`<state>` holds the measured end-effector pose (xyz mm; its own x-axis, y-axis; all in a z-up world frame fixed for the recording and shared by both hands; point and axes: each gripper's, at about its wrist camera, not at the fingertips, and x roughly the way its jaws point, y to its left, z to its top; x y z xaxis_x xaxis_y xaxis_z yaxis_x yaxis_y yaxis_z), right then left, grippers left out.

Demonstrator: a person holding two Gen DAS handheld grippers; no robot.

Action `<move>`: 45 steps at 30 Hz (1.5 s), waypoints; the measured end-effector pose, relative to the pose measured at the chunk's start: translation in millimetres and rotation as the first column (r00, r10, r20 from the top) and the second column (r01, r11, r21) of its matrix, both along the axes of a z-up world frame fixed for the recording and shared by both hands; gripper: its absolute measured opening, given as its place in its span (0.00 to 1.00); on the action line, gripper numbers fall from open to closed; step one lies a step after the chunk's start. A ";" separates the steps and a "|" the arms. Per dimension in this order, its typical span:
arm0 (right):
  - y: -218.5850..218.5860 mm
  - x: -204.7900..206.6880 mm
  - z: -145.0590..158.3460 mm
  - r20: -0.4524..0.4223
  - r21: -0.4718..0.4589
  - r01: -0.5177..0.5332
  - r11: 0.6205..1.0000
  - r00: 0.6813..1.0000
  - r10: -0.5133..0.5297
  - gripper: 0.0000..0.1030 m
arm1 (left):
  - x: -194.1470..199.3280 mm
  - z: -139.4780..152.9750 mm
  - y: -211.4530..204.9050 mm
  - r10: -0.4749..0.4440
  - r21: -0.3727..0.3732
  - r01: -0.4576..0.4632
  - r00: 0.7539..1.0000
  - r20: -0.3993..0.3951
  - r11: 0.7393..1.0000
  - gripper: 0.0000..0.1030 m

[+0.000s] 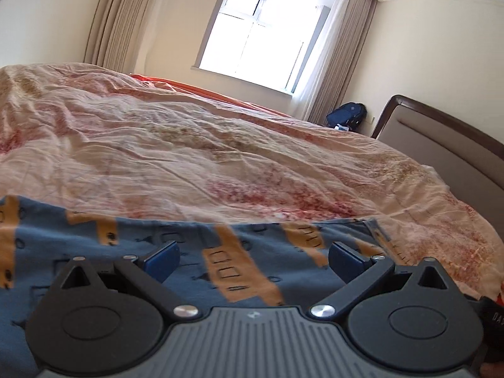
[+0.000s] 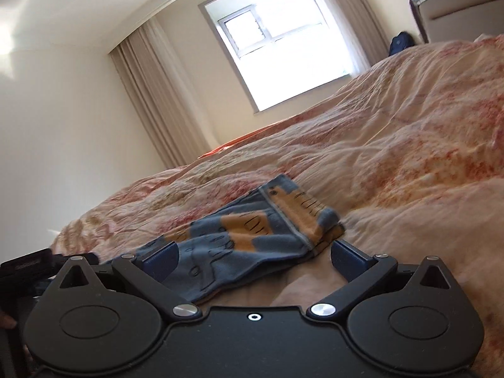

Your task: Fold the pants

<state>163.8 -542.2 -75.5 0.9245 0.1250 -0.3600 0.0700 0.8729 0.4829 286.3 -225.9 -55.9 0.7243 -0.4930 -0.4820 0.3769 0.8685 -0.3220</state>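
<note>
The pants (image 1: 126, 252) are blue with orange vehicle prints and lie flat on the bed. In the left wrist view my left gripper (image 1: 253, 260) is open, low over the pants, with the cloth between and under its blue fingers (image 1: 162, 260). In the right wrist view the pants (image 2: 252, 236) lie in a folded, rumpled bundle with a hemmed edge on top. My right gripper (image 2: 253, 260) is open just in front of that bundle, and cloth lies between its fingers (image 2: 346, 260). Neither gripper grips anything.
The bed is covered with a wrinkled pink floral quilt (image 1: 189, 145). A padded headboard (image 1: 441, 145) stands at the right. A blue backpack (image 1: 346, 116) sits on the floor by the curtains under the bright window (image 1: 261, 31). The other gripper shows at the left edge (image 2: 28, 264).
</note>
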 end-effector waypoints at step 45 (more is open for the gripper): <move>212.9 7.5 50.6 0.038 -0.659 -0.201 0.725 0.953 0.299 0.14 | 9.3 4.7 87.3 -0.150 -0.380 0.095 0.982 -0.116 0.920 0.99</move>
